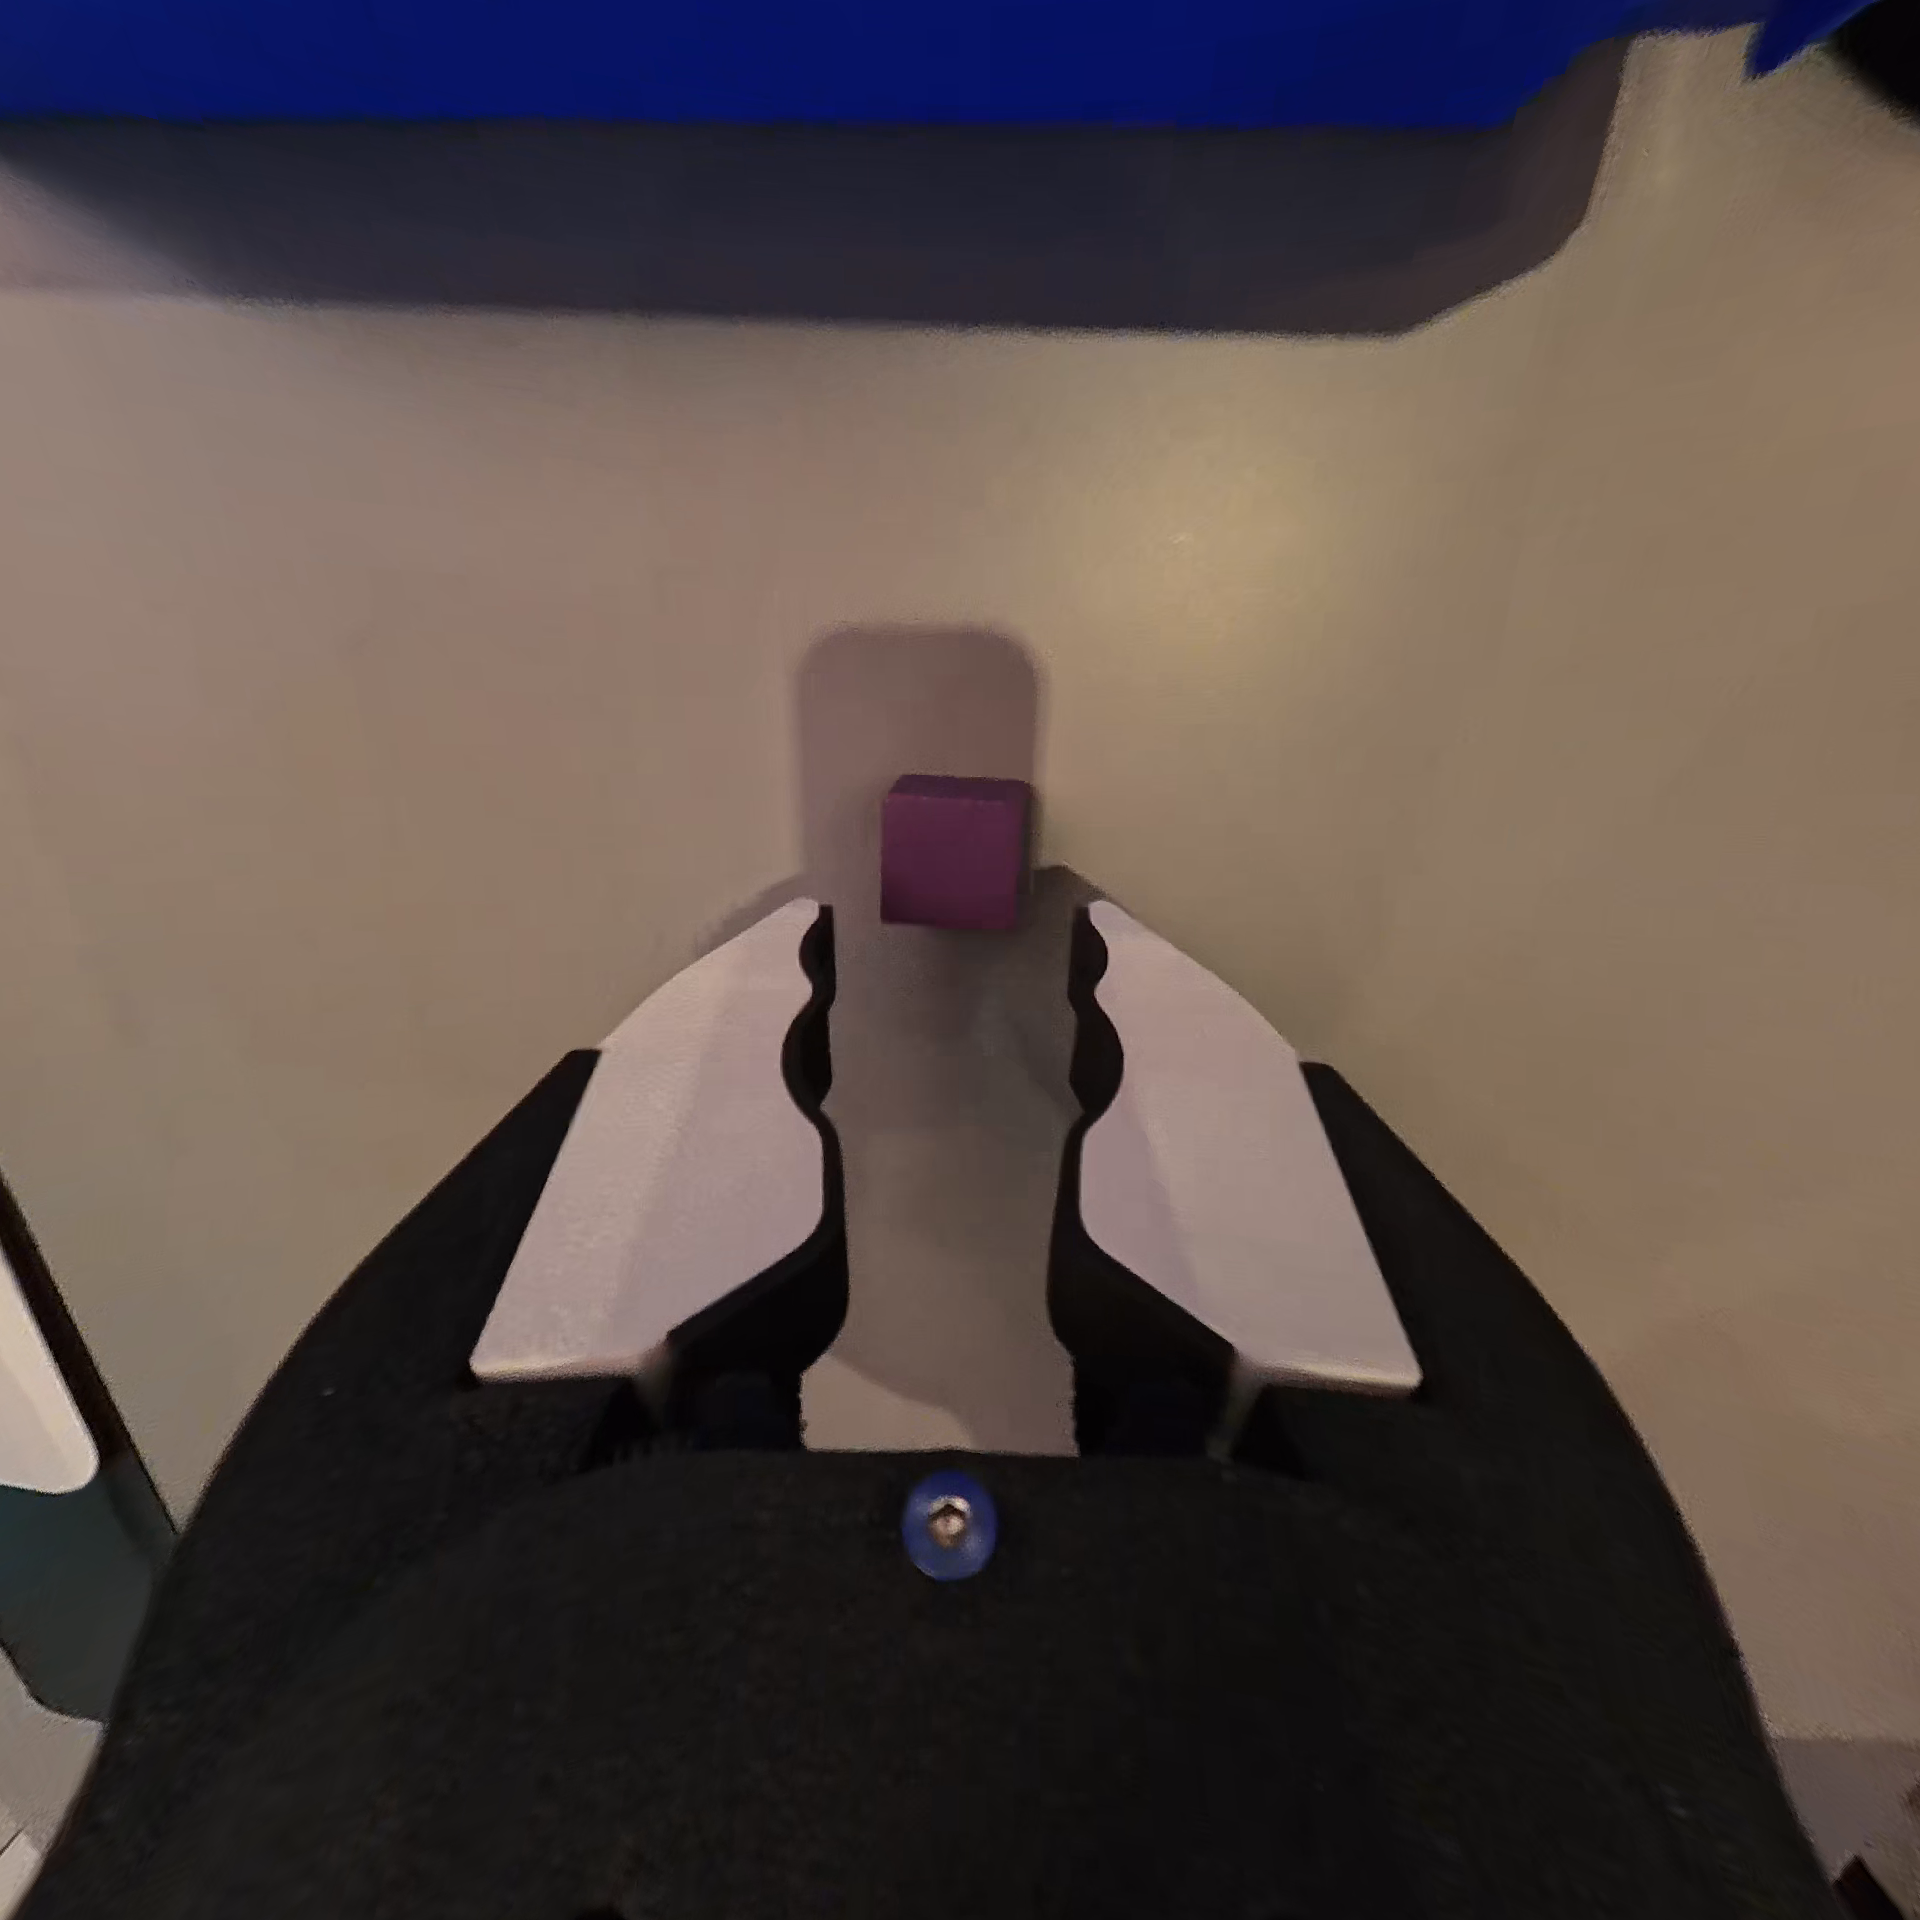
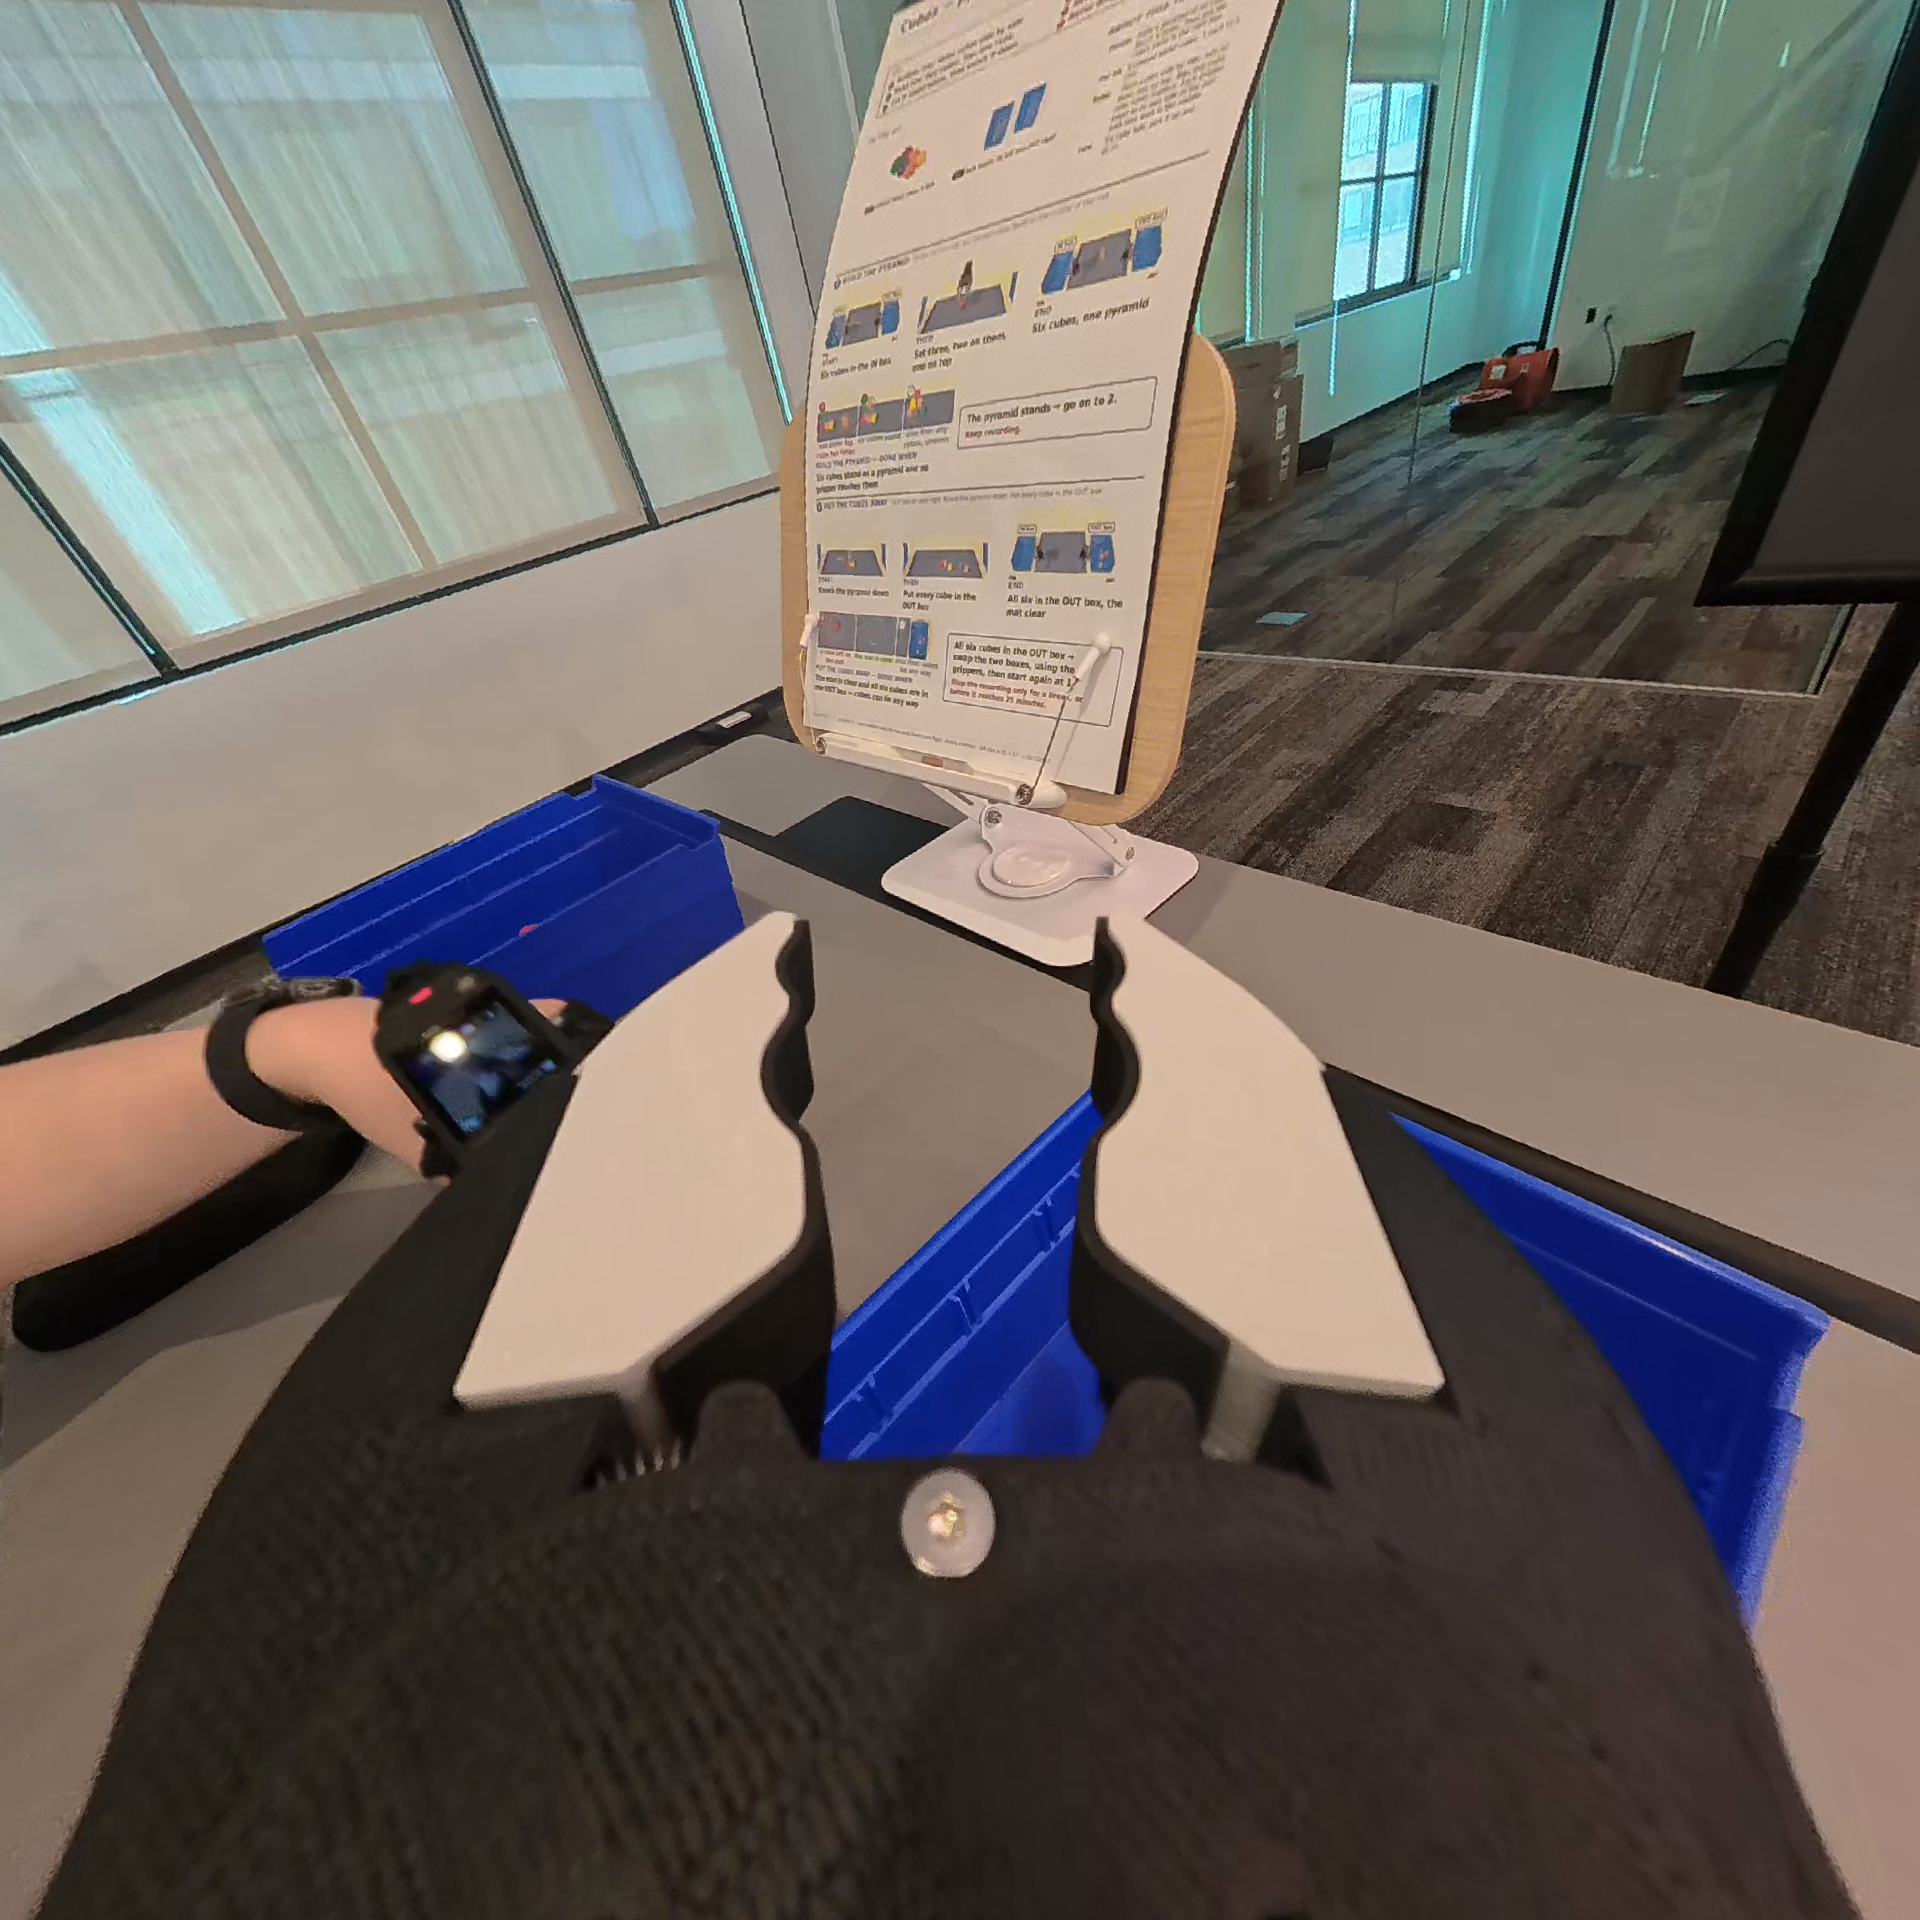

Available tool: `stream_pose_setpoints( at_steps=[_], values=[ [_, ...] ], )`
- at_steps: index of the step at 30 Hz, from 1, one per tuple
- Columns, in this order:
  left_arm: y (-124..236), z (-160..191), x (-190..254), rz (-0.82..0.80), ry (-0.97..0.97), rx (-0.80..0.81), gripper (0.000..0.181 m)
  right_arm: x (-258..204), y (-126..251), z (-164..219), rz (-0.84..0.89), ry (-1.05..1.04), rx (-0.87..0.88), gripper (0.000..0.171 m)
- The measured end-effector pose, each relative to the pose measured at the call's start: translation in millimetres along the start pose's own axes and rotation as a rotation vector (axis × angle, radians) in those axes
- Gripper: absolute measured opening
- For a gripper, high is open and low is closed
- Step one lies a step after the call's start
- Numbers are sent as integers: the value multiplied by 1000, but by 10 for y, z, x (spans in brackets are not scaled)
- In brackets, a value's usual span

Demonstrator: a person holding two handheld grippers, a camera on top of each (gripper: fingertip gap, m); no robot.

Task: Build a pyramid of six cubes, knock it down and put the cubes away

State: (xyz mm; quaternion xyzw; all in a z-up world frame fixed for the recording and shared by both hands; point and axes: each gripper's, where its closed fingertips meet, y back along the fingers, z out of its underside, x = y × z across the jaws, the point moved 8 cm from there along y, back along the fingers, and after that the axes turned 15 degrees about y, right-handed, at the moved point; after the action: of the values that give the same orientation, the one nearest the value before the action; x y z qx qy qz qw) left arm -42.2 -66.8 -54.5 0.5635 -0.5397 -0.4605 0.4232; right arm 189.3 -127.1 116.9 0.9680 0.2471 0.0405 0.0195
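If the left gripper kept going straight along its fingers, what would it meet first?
Most likely the purple cube, which lies just beyond the open left gripper, roughly centred between its fingertips. Depth is hard to judge.

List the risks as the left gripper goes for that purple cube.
1. The purple cube sits left of centre between the open left gripper fingers; closing now may nudge or twist it.
2. A blue bin stands beyond it, so overshooting could push the cube against the bin.

so i count one purple cube (image 1: 948, 852), two blue bins (image 2: 540, 894) (image 2: 1621, 1340), two grippers (image 1: 951, 914) (image 2: 945, 935), one instruction sheet (image 2: 997, 416) on one stand (image 2: 1039, 883).
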Motion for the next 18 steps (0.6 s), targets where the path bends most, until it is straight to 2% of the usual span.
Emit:
stream_pose_setpoints(
  at_steps=[5, 10, 13, 16, 18],
  values=[
    [650, 357, 34, -31, 22, 163, 37, 32, 44, 30, 6, -13, 8, 52],
    [1502, 1250, -221, -204, 131, 324, 40, 48, 83, 38, -3, -28, 24, 53],
    [1718, 1991, -474, -293, 202, 223, 40, 59, 94, 57, -2, -29, 2, 53],
    [1600, 2675, -696, -325, 298, 43, 44, 57, 85, 44, 1, -31, 12, 53],
    [1431, 2994, -819, -325, 408, -51, 44, 33, 60, 33, -12, -29, 19, 53]
  ],
)
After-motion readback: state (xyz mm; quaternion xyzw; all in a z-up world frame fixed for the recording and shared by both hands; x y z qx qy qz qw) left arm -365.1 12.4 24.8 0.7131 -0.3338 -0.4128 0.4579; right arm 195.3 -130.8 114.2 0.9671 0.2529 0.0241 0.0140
